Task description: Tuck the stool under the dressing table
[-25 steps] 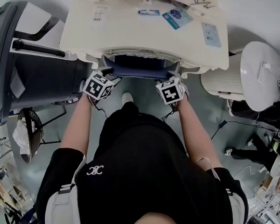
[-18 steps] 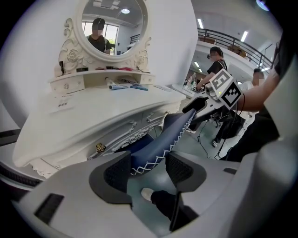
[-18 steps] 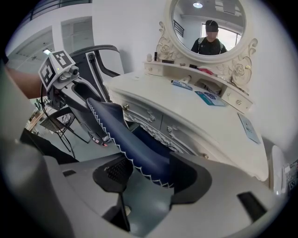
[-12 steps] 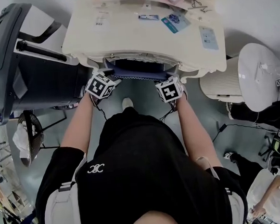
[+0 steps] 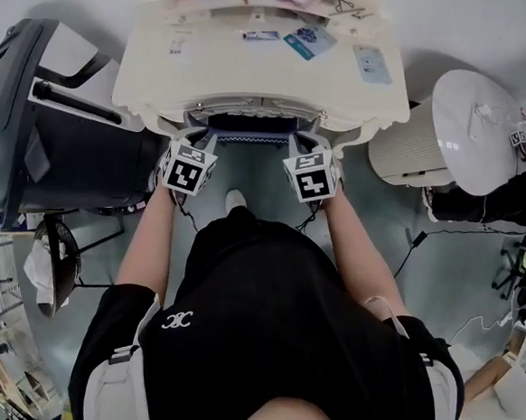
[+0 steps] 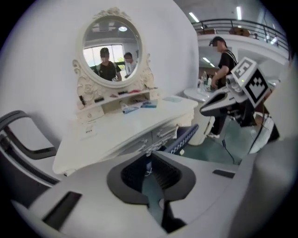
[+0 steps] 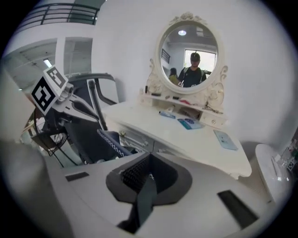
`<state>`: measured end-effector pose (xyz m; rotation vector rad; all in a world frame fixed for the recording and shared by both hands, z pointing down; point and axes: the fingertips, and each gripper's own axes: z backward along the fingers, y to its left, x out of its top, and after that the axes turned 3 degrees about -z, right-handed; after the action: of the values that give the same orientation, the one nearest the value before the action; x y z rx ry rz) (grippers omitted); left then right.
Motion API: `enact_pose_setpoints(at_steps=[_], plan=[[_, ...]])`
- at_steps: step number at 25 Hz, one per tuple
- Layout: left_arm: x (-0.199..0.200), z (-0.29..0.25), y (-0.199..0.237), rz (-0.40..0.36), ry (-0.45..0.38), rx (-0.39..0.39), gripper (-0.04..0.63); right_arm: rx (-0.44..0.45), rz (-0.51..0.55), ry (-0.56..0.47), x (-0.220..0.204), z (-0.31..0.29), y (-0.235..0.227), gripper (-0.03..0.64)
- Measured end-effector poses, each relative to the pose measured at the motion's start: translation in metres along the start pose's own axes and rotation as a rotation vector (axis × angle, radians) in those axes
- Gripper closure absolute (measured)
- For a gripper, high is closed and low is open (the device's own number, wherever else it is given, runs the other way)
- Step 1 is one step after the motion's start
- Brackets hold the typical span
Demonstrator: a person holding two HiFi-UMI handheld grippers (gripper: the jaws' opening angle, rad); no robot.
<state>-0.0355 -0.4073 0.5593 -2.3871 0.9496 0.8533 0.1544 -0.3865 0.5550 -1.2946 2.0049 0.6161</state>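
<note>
My left fingers (image 5: 196,139), narrow, and right fingers (image 5: 305,142), together, have just closed empty. The stool (image 5: 252,126) sits ahead between them, under the counter (image 5: 252,69).

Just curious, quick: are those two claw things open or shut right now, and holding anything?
Left gripper: jaws have just been closing, a narrow gap remains, nothing between them.
Right gripper: shut, holding nothing.

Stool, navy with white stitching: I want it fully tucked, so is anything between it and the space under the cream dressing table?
Nothing visible does. The navy padded stool sits mostly under the cream dressing table, with only its front edge showing in the head view. The space deeper underneath is hidden.
</note>
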Motion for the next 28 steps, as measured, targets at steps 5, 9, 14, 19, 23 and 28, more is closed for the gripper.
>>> enact_pose_setpoints(at_steps=[5, 9, 14, 19, 23, 28], plan=[[0.042, 0.039, -0.018, 0.181, -0.135, 0.081, 0.588, 0.031, -0.086, -0.243, 0.040, 0.058, 0.001, 0.606], [0.066, 0.073, -0.040, 0.302, -0.206, 0.167, 0.588, 0.055, -0.152, -0.382, 0.057, 0.107, 0.001, 0.607], [0.085, 0.115, -0.077, 0.346, -0.286, 0.152, 0.588, 0.057, -0.212, -0.501, 0.061, 0.160, 0.000, 0.607], [0.078, 0.142, -0.099, 0.315, -0.303, 0.199, 0.588, 0.063, -0.203, -0.529, 0.049, 0.191, 0.009, 0.607], [0.065, 0.148, -0.116, 0.327, -0.292, 0.194, 0.588, 0.058, -0.207, -0.512, 0.031, 0.201, 0.013, 0.607], [0.064, 0.142, -0.134, 0.289, -0.278, 0.175, 0.588, 0.035, -0.209, -0.499, 0.014, 0.214, 0.009, 0.607]])
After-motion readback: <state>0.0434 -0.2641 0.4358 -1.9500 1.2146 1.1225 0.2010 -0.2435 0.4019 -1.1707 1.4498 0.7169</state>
